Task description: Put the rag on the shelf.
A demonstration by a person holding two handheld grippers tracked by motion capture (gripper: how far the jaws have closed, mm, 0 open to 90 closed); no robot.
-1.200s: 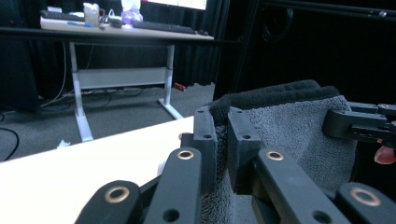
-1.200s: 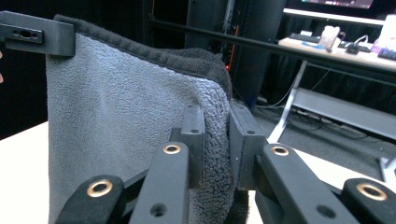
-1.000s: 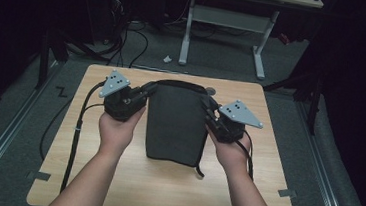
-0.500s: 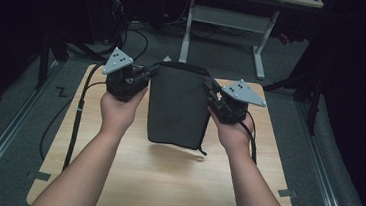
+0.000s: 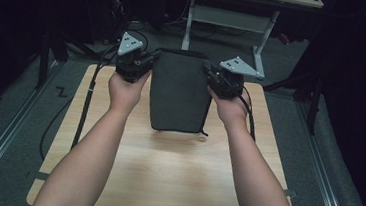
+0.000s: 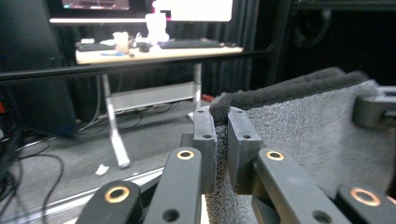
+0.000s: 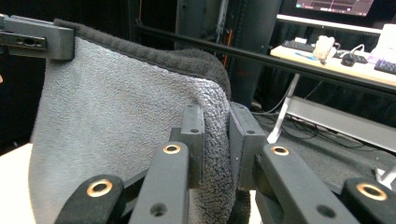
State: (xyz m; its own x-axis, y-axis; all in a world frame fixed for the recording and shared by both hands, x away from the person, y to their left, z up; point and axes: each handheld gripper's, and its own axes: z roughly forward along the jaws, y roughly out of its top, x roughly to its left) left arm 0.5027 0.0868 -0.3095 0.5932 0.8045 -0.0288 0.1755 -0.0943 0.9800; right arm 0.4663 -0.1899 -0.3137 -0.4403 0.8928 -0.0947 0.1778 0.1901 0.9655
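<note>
A dark grey folded towel [image 5: 179, 90] hangs above the wooden table [image 5: 164, 176], stretched between both grippers. My left gripper [image 5: 149, 62] is shut on the towel's upper left corner, and my right gripper [image 5: 210, 71] is shut on its upper right corner. In the left gripper view the jaws pinch the towel's [image 6: 303, 121] thick folded edge at my left gripper [image 6: 222, 140]. In the right gripper view my right gripper [image 7: 215, 140] clamps the fuzzy cloth [image 7: 112, 116], and the other gripper's jaw [image 7: 42, 37] holds the far corner. The towel's lower edge hangs near the tabletop.
Black cables [image 5: 89, 95] trail off the table's left side onto the grey floor. A desk with white legs [image 5: 261, 44] stands beyond the table's far edge. A metal rail [image 5: 2, 132] runs along the floor at left.
Both grippers have risen and moved away from the person, lifting the towel off the table so that it hangs between them.
</note>
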